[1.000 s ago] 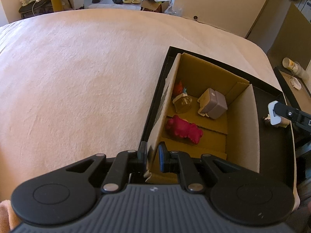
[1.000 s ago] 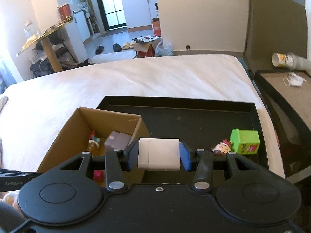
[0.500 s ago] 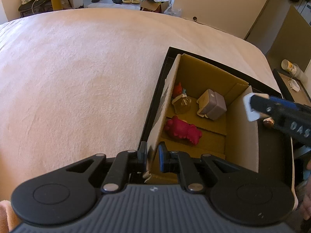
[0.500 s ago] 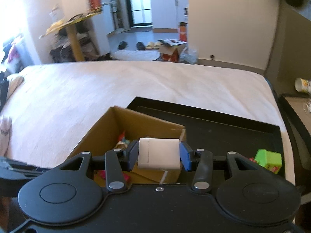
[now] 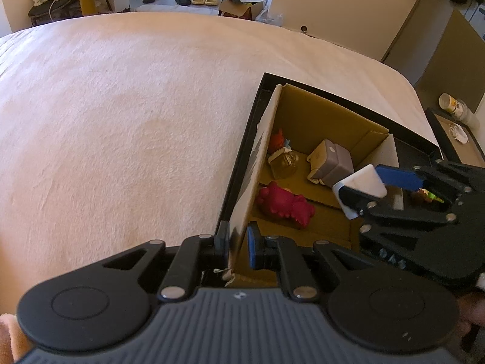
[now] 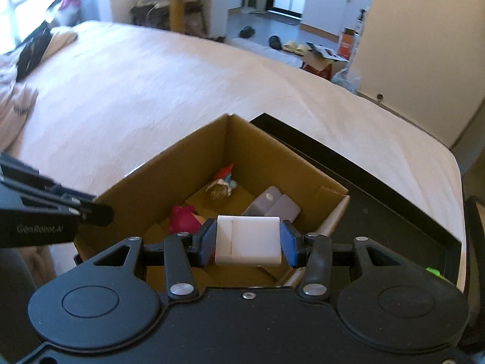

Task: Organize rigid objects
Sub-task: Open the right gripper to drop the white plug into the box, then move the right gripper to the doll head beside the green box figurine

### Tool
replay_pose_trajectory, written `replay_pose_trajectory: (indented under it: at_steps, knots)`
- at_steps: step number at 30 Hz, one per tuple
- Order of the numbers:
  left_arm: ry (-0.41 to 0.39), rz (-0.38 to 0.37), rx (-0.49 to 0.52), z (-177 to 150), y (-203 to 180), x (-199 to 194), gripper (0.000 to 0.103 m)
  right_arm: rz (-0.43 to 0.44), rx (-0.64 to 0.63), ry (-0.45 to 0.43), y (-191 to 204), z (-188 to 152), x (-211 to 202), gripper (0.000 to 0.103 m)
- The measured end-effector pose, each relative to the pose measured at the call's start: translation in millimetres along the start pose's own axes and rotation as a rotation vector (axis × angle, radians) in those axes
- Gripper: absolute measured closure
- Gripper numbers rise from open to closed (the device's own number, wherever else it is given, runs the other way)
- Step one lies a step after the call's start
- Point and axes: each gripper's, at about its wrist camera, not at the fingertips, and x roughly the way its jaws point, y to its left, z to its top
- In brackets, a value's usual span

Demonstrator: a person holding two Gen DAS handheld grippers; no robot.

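Observation:
An open cardboard box point(image 5: 306, 112) point(image 6: 194, 163) stands in a black tray point(image 5: 415, 148) point(image 6: 394, 200) on the bed. Inside lie a red toy point(image 5: 285, 204) point(image 6: 182, 218), a grey block point(image 5: 332, 160) point(image 6: 274, 204) and a small figurine point(image 5: 283, 159) point(image 6: 219, 189). My left gripper point(image 5: 238, 244) is shut on the box's near left wall. My right gripper point(image 6: 247, 242) point(image 5: 368, 186) is shut on a white block point(image 6: 247, 244) point(image 5: 360, 186) and holds it over the box's open top, above the right side.
A small figure and a green item point(image 5: 427, 195) lie in the tray right of the box; a green corner point(image 6: 435, 271) shows in the right wrist view. The pale bedspread point(image 5: 136, 121) stretches left. A side table point(image 5: 454, 133) stands to the right.
My right gripper has carried the white block left from over the tray to above the inside of the box. My left gripper has stayed clamped on the box wall.

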Motion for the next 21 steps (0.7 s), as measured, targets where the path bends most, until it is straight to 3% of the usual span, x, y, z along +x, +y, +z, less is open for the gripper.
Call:
replay_pose_trajectory:
  at_steps: [6,14,21]
  knots:
    - [-0.001,-0.002,0.003,0.6,-0.6,0.3,0.092,-0.007,-0.095,0.06,9.3,-1.8,14.0,0.058]
    - [0.0,-0.002,-0.002,1.5,0.4,1.2,0.092,-0.025,-0.076,0.108,7.8,-4.7,17.5,0.059]
    - [0.002,0.009,0.006,1.1,-2.5,2.6,0.092,-0.034,-0.059,0.084,8.8,-8.4,10.0,0.059]
